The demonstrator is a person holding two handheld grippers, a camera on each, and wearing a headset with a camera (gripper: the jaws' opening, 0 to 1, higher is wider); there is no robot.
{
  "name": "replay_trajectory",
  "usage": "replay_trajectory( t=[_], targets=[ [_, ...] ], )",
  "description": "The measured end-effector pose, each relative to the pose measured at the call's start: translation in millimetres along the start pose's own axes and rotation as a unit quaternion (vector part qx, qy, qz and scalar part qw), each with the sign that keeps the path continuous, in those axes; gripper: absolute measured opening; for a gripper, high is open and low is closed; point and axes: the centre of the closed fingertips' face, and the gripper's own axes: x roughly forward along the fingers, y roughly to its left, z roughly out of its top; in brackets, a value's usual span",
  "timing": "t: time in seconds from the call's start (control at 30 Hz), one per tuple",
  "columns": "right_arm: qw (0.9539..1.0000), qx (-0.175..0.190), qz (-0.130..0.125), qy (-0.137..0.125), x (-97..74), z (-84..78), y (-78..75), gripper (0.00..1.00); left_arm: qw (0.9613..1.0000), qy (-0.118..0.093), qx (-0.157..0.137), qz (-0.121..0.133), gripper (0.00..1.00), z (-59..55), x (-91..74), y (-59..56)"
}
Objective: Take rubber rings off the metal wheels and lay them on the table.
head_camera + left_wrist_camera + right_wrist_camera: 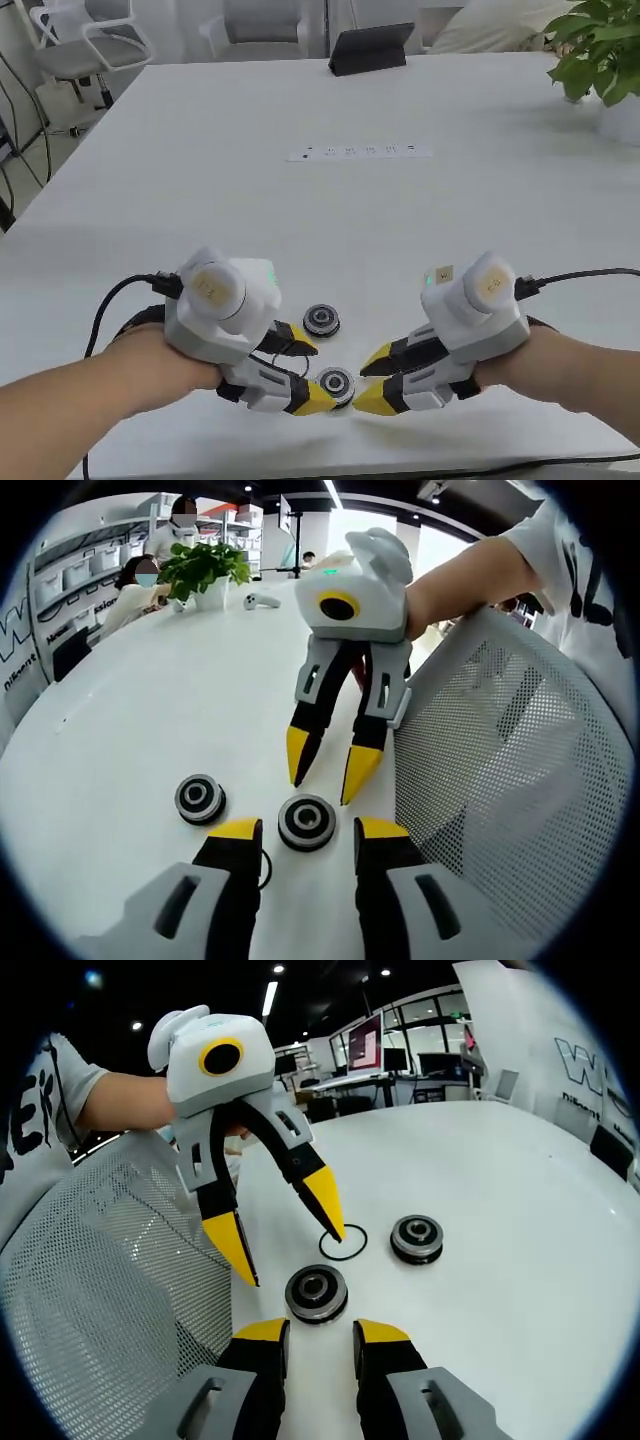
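Left gripper (312, 372) and right gripper (370, 380) are both held wide open, nothing gripped. The near wheel (317, 1292) is framed between their tips on the table (400, 230). Best if it's pinned by one side while the rubber ring (291, 1296) is hooked at the rim and peeled slowly.

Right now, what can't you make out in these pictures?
- Head view: markings on the white strip, too small.
- Left gripper view: loose rubber ring mostly behind a jaw of the left gripper.
- All views: whether the near wheel carries a ring, too small to tell.
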Motion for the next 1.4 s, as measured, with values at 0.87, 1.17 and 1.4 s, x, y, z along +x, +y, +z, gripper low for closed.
replay_trajectory(
  t=[0.87, 1.17, 1.4],
  targets=[
    [1.0000, 0.001, -0.001, 0.002, 0.2, -1.1, 0.1, 0.24, 0.9996, 0.016, 0.022, 0.000, 0.12, -5.1, 15.2, -2.7],
    [1.0000, -0.006, -0.003, 0.003, 2.0, -0.4, 1.2, 0.23, 0.9992, 0.015, 0.034, 0.015, 0.08, -4.5, 17.0, -0.3],
    [0.9998, -0.019, -0.007, 0.003, 6.0, 1.6, 2.0, 0.23, 0.9991, 0.009, 0.036, 0.021, 0.07, -3.6, 16.5, -0.7]
  ],
)
